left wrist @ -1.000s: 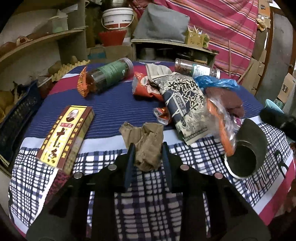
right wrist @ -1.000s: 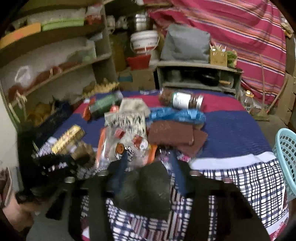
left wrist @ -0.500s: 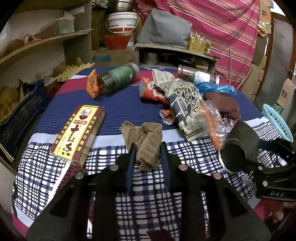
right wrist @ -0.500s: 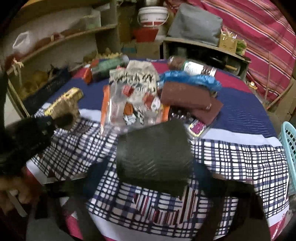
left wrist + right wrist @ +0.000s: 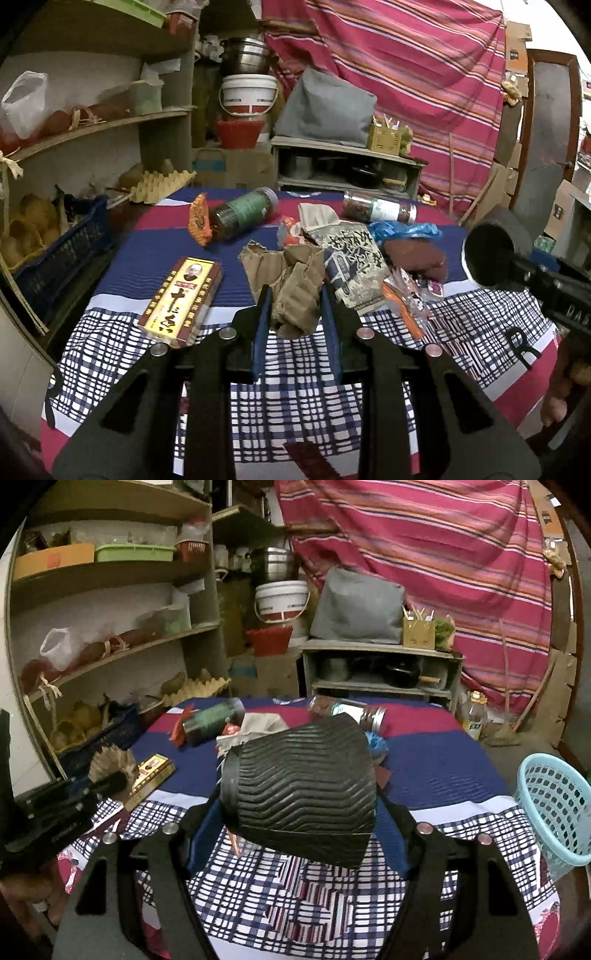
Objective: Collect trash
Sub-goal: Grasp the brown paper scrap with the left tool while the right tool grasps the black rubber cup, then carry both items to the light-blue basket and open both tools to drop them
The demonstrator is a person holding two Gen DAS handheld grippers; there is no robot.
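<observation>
My left gripper is shut on a crumpled brown paper wad and holds it above the cloth-covered table. My right gripper is shut on a black ribbed paper cup, lifted above the table; the cup also shows at the right of the left wrist view. On the table lie a yellow and brown box, a printed snack bag, a clear orange wrapper, a brown cloth, a blue plastic bag and two jars.
A light blue mesh basket stands on the floor right of the table. Shelves and a dark blue crate are to the left. A low shelf unit and a striped curtain are behind.
Both grippers have risen off the table with their loads. The brown wad now hangs above the cloth. The black cup has been lifted higher, to the right.
</observation>
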